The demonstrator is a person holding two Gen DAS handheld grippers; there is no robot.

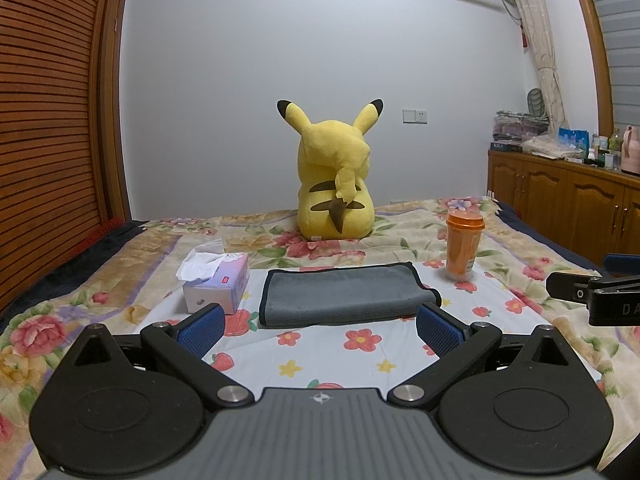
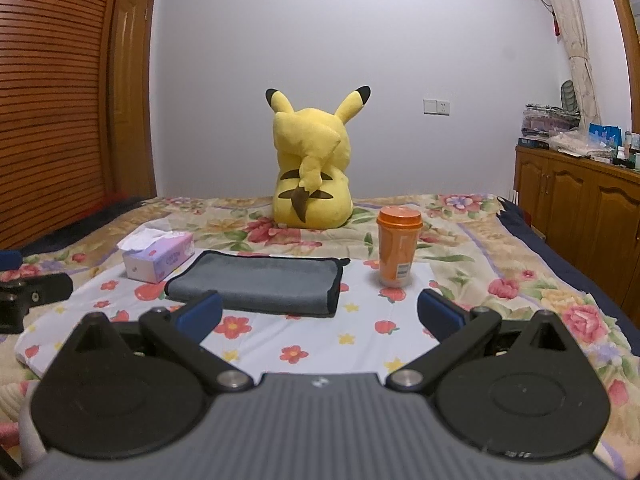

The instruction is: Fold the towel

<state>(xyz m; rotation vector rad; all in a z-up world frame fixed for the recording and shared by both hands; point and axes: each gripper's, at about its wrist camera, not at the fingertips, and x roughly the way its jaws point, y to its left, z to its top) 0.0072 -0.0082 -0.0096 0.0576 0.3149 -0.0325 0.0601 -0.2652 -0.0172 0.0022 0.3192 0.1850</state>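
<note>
**A:** I've got the left claw [image 1: 320, 326] and the right claw [image 2: 320, 314] both spread wide with nothing in them, hovering short of the towel [image 1: 344, 294]. It lies on the bed [image 1: 532, 240], grey with a dark hem, and from here it looks folded over at least once already.

**B:** What worries you?

**A:** The layers. If I pinch only the top ply at the near edge, I'd expect the stack to peel apart instead of folding. Going too deep could also snag the flowered sheet [image 1: 336, 356] underneath and drag it along.

**B:** And the neighbours?

**A:** The tissue box [image 1: 218, 284] sits just beside the towel's left edge, and the orange cup [image 2: 398, 250] stands near its right corner. The cup is tall and narrow, so a sweep from my right side would probably tip it.

**B:** Any free room?

**A:** The near side is open sheet. Behind the towel there's some space before the yellow plush [image 2: 312, 168], so folding near-to-far looks safest.
</note>
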